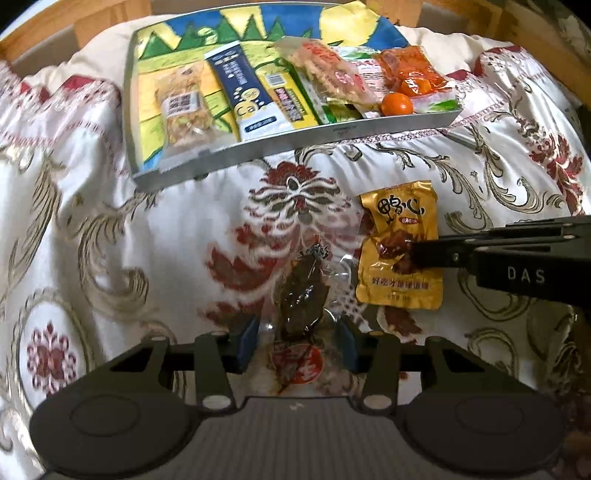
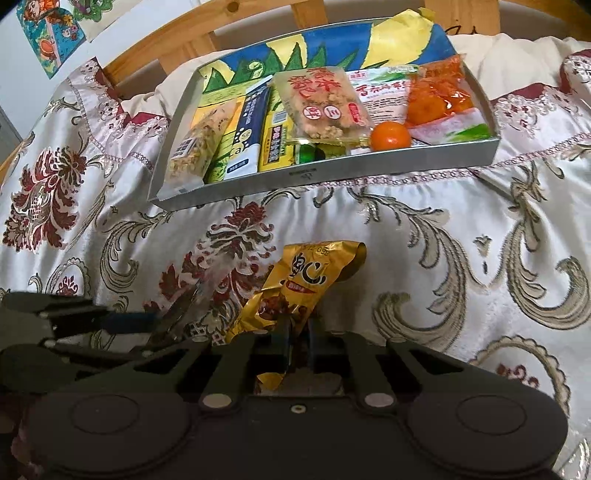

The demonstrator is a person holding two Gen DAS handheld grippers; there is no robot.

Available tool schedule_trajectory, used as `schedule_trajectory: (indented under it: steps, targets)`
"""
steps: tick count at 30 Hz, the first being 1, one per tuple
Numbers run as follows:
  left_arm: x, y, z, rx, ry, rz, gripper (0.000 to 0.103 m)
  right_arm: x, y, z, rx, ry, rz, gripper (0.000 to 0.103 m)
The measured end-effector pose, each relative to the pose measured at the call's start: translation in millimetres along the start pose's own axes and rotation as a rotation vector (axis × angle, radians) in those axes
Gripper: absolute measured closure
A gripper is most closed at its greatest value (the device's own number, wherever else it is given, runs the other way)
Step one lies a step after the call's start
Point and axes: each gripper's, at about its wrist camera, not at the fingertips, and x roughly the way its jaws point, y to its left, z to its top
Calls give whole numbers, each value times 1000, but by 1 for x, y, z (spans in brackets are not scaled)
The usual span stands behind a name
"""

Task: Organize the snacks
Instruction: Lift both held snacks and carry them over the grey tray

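Bedspread (image 1: 129, 236) was satiny embroidered cloth. On it, the tray (image 1: 258, 153) had matt grey walls; nearer, the gold pouch (image 1: 400, 251) was glossy foil, headboard (image 2: 192, 33) bare wood.

A floral embroidered bedspread (image 1: 147, 229) lies before a wooden bed frame (image 2: 192, 33), with colourful pictures (image 2: 48, 33) on the wall.

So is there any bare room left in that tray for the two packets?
Little. The tray is crowded from the nut bar to the orange packet; only its painted back strip shows bare. The bedspread right of the gold packet is open.
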Motion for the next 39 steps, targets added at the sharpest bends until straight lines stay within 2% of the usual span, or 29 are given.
schedule_trajectory:
  steps: [2,4,6,10,14,20,22,23,25,31,39]
  targets:
    - [-3,0,-1,-31,8,0,53,-2,0,-1,5,-2,3,93]
    - [-4,0,-3,-44,10,6,53,-1,-2,-1,21,1,19,81]
    - [-2,-1,-3,-39,10,13,52,1,-4,-2,53,-4,39,77]
    - [-3,3,-1,-49,6,20,52,4,-11,0,123,-26,72,59]
    - [-2,7,1,-71,6,20,52,10,-16,3,146,-66,68,52]
    - [0,11,4,-87,13,13,52,23,-5,0,34,-105,22,53]
    - [-1,11,4,-86,10,11,53,26,4,-1,-39,-105,-17,63]
    - [-1,11,5,-84,10,10,53,26,10,-2,-80,-104,-32,64]
    - [-1,11,6,-88,11,4,54,26,16,-4,-129,-109,-46,77]
    - [-6,12,8,-115,2,-7,55,22,26,-4,-185,-121,-74,78]
    - [-21,11,11,-133,-51,-25,56,5,38,-1,-234,-185,-109,79]
